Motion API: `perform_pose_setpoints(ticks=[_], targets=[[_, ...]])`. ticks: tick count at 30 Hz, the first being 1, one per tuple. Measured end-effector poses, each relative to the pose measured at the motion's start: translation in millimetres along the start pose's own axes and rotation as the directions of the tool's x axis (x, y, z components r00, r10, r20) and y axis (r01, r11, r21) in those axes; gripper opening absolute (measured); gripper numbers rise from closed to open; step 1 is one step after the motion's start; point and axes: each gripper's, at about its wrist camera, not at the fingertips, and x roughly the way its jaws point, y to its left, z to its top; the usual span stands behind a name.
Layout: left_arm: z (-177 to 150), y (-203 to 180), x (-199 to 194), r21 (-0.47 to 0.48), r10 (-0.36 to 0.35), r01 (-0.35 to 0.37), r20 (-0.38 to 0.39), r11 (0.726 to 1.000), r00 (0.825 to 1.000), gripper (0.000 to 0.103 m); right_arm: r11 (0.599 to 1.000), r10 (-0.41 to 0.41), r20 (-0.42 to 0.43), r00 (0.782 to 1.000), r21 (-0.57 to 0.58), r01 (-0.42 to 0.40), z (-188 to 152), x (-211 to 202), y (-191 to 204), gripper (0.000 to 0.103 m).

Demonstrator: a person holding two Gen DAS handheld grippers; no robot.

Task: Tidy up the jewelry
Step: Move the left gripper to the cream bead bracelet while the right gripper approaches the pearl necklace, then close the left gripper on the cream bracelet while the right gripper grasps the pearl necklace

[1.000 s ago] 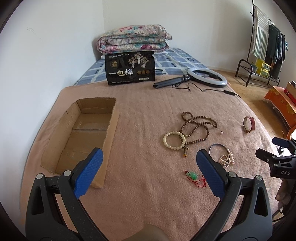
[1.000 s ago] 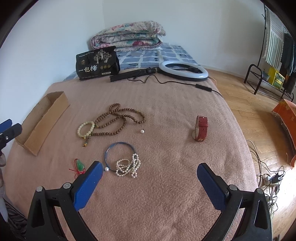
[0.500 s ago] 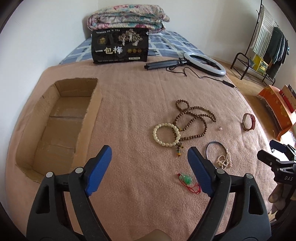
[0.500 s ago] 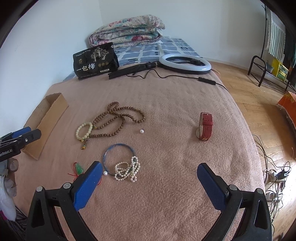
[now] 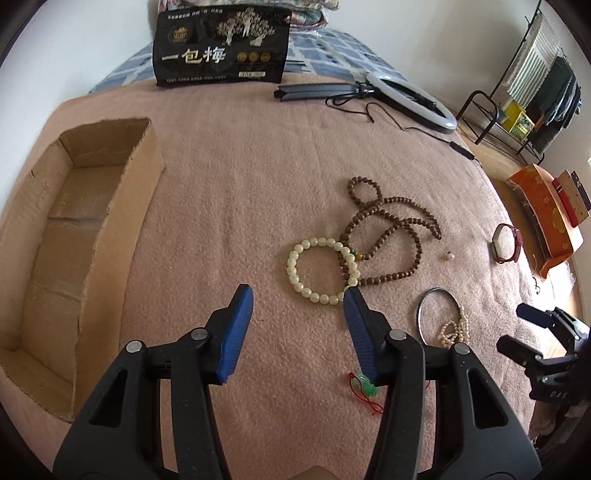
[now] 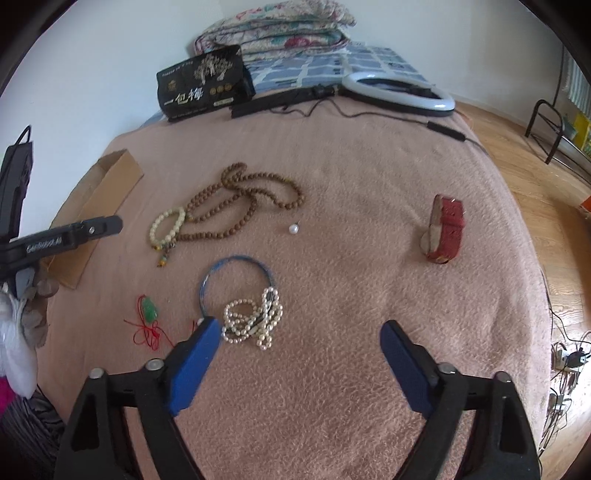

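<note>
Bed w/ pink fleece blanket (image 6: 332,387) carries all items.

L gripper (image 5: 298,295): blue-padded jaws closing, approx half-wide, nothing btwn them, only blanket. Pointed steeply down at the bed. Its right pad tip sits just beside the near rim of the cream round-bead bracelet (image 5: 295,273); contact can't be confirmed.

R gripper (image 6: 297,328): jaws closing but fairly wide yet, nothing gripped. White pearl strand, bunched in a heap (image 6: 253,319), lies just ahead of the left pad, partly inside the gap line; not pressed by either pad.

Jewelry layout (R wrist view):
- long brown wooden-bead necklace (image 6: 240,206), looped, touching/overlapping cream bracelet at its left end
- thin blue-grey metal bangle (image 6: 207,280), pearl heap lying over its near-right edge
- green jade pendant on red cord (image 6: 149,309), left of bangle, apart from it
- single loose white pearl (image 6: 293,229), alone, right of brown necklace
- red leather-strap watch (image 6: 445,232), standing on edge, well apart to the right

Open brown cardboard box (image 5: 74,229) at left edge of bed; interior shows no contents, no jewelry in it.

Far end of bed: black snack bag w/ gold tree print (image 5: 221,48), white ring light on black stand (image 5: 410,99), folded floral quilt (image 6: 277,29).
</note>
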Motion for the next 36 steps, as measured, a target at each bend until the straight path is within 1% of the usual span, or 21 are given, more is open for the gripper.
perform_pose_setpoints(ticks=[6, 8, 10, 15, 16, 19, 23, 30, 33, 36], targets=[[5, 2, 18, -0.012, -0.012, 0.012, -0.025, 1.000, 1.000, 0.048, 0.995, 0.031, -0.042, 0.999, -0.093, -0.035, -2, 17, 11, 0.079], [7, 2, 25, -0.020, -0.016, 0.016, -0.039, 1.000, 0.999, 0.046, 0.989, 0.026, -0.049, 0.998, -0.143, -0.033, -2, 22, 18, 0.077], [8, 2, 31, -0.028, -0.023, 0.021, -0.050, 0.999, 0.998, 0.046, 0.984, 0.028, -0.062, 0.998, -0.177, -0.039, -1, 28, 24, 0.073], [12, 1, 39, -0.028, -0.017, 0.015, -0.052, 0.999, 0.999, 0.044, 0.984, 0.075, -0.106, 0.991, -0.154, -0.091, 0, 40, 25, 0.066], [13, 2, 41, -0.032, -0.018, 0.016, -0.052, 0.999, 0.999, 0.042, 0.984, 0.079, -0.111, 0.991, -0.148, -0.096, 0, 42, 26, 0.065], [17, 5, 44, -0.037, -0.019, 0.017, -0.054, 0.999, 0.998, 0.042, 0.984, 0.083, -0.120, 0.989, -0.144, -0.100, 3, 47, 27, 0.064], [18, 7, 50, -0.041, -0.024, 0.021, -0.065, 0.999, 0.998, 0.042, 0.981, 0.085, -0.123, 0.989, -0.161, -0.104, 6, 50, 30, 0.064], [20, 7, 62, -0.042, -0.031, 0.027, -0.084, 0.999, 0.996, 0.042, 0.981, 0.093, -0.126, 0.988, -0.156, -0.112, 6, 50, 30, 0.063], [19, 5, 65, -0.030, -0.019, 0.017, -0.087, 0.999, 0.996, 0.041, 0.981, 0.093, -0.127, 0.988, -0.156, -0.113, 7, 51, 30, 0.062], [19, 4, 67, -0.006, 0.001, -0.001, -0.087, 1.000, 0.996, 0.037, 0.981, 0.095, -0.128, 0.987, -0.157, -0.115, 6, 52, 30, 0.062]])
